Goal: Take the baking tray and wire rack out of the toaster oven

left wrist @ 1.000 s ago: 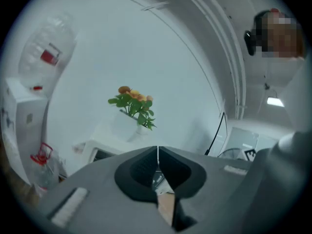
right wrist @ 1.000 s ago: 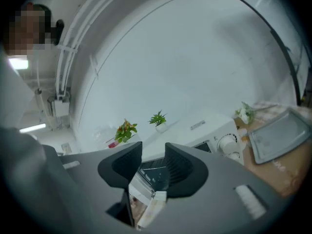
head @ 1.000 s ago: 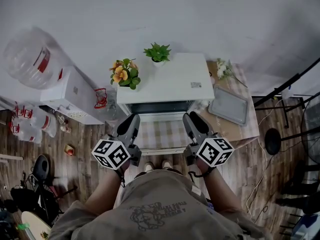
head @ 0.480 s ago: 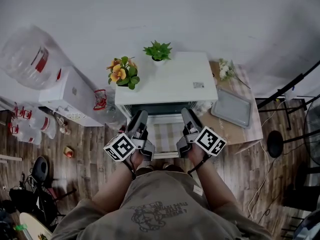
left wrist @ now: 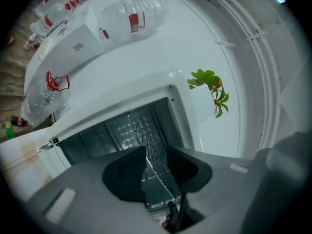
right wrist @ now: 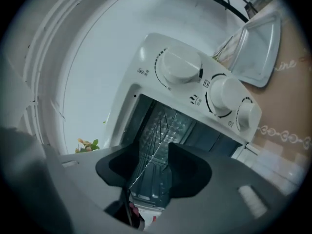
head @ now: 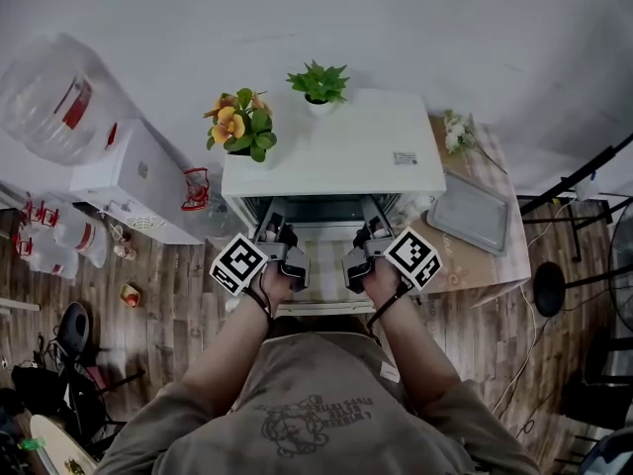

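Observation:
The white toaster oven [head: 336, 151] stands with its door [head: 324, 277] folded down. Both grippers reach into its mouth: my left gripper [head: 276, 232] at the left side, my right gripper [head: 370, 232] at the right. The wire rack [left wrist: 147, 133] lies inside the oven, and its front edge runs through the gap between the left jaws [left wrist: 157, 156]. In the right gripper view the wire rack [right wrist: 158, 128] likewise passes between the right gripper's [right wrist: 155, 152] jaws. Each pair of jaws shows a gap and stands open around the rack. The grey baking tray [head: 473, 212] lies on the table right of the oven, also visible as the baking tray [right wrist: 261, 48].
An orange flower pot [head: 240, 132] and a green plant [head: 318, 82] stand on the oven's top. Three control knobs [right wrist: 180, 65] sit on the oven's right front. A white dispenser [head: 129, 181] with a water jug [head: 49, 92] stands at left. The brown table [head: 475, 262] extends right.
Both grippers have moved forward from in front of the lowered door into the oven's mouth and come closer together. The rack's edge now lies between each pair of jaws.

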Tool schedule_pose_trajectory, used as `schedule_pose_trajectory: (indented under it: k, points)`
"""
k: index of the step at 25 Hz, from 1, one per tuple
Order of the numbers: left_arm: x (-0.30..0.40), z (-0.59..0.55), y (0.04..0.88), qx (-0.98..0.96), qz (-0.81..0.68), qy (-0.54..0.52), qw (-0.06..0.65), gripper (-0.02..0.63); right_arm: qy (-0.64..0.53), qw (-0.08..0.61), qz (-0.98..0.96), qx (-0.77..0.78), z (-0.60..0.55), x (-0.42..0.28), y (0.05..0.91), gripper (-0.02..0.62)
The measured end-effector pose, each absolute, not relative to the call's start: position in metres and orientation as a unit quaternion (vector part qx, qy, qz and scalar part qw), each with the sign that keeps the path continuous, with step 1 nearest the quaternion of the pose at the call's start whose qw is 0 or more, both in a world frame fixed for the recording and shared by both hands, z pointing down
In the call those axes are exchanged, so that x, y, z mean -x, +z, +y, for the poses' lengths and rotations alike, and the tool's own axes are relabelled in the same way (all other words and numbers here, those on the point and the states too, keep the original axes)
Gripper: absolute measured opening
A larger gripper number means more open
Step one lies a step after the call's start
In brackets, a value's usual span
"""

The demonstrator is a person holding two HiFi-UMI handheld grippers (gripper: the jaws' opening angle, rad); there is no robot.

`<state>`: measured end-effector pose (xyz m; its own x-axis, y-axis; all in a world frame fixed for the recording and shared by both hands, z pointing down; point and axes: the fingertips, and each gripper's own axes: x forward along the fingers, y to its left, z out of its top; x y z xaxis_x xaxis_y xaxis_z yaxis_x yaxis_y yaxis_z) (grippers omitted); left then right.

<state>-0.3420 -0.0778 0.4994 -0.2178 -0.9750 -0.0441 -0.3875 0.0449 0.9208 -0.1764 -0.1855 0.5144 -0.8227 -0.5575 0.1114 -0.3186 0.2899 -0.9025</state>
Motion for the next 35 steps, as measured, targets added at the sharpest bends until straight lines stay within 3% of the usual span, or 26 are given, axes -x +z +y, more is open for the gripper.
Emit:
schedule_pose_trajectory:
  k: [7, 10, 30, 35]
  points:
    - [0.35, -0.08, 0.511, -0.507, -0.645, -0.477, 0.315, 0.058, -0.562, 0.141, 0.772, 0.263, -0.199, 0.203, 0.53, 0.209]
    - [0.348, -0.081, 0.513, -0.502, -0.637, -0.49, 0.321, 0.098, -0.568, 0.143, 0.768, 0.26, -0.204, 0.211, 0.535, 0.206]
    - [0.392, -0.123, 0.515, -0.467, -0.616, -0.562, 0.295, 0.068, -0.588, 0.198, 0.748, 0.237, -0.24, 0.239, 0.537, 0.163]
    - [0.394, -0.125, 0.519, -0.463, -0.615, -0.563, 0.299, 0.017, -0.593, 0.22, 0.742, 0.223, -0.242, 0.241, 0.528, 0.073]
